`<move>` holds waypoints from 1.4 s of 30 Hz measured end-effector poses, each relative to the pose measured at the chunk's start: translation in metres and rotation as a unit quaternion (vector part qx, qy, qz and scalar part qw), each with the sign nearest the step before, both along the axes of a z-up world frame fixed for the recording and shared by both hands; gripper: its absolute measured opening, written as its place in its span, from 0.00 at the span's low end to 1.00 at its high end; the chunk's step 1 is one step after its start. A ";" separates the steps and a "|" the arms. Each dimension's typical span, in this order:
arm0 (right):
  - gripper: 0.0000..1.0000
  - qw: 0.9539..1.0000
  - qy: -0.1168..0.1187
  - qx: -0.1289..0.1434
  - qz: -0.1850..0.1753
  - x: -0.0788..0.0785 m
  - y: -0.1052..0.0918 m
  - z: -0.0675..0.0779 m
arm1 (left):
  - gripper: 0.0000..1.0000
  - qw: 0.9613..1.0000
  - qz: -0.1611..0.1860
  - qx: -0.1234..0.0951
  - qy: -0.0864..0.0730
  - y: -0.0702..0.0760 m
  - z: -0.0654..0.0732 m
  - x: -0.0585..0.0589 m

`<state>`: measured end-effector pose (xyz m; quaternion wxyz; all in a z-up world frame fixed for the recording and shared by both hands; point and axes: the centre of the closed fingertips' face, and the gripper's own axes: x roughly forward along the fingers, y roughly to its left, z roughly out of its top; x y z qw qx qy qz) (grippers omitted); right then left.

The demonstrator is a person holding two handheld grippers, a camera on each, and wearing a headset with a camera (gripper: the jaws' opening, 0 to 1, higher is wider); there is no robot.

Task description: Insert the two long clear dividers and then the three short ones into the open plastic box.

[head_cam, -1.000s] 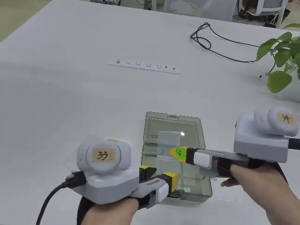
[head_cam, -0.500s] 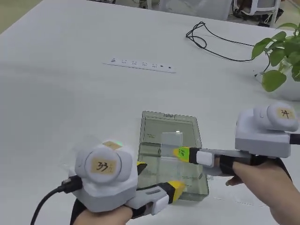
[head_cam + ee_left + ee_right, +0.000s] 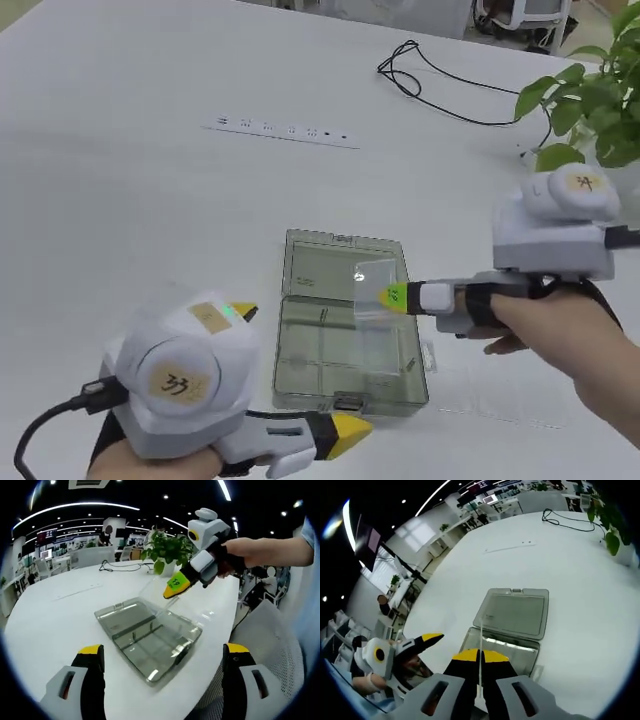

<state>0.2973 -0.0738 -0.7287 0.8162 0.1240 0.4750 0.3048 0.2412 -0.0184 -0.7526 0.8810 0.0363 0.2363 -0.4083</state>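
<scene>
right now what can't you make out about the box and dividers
- Any dividers seated in the box: head view, clear on clear, count unreadable.
- Held divider: edge-on in the right gripper view, long or short unclear.
- Box's near wall: right gripper view, partly hidden behind the right gripper.
- Spare dividers beside the box: head view, faint outlines, number unclear.

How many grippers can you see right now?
2: the left gripper is open at the near side of the box; the right gripper holds a clear divider over the box.
</scene>
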 end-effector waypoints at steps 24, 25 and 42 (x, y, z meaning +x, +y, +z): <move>0.02 0.980 0.173 -0.071 -0.063 0.002 -0.032 -0.038 | 0.95 1.000 -0.012 0.004 -0.023 0.002 -0.003 -0.001; 0.02 0.980 0.173 -0.075 -0.064 0.000 -0.032 -0.040 | 0.95 1.000 -0.013 0.004 -0.021 0.001 -0.003 -0.001; 0.02 0.976 0.187 -0.083 -0.078 -0.001 -0.033 -0.053 | 0.93 1.000 -0.004 -0.005 -0.015 0.005 -0.004 -0.002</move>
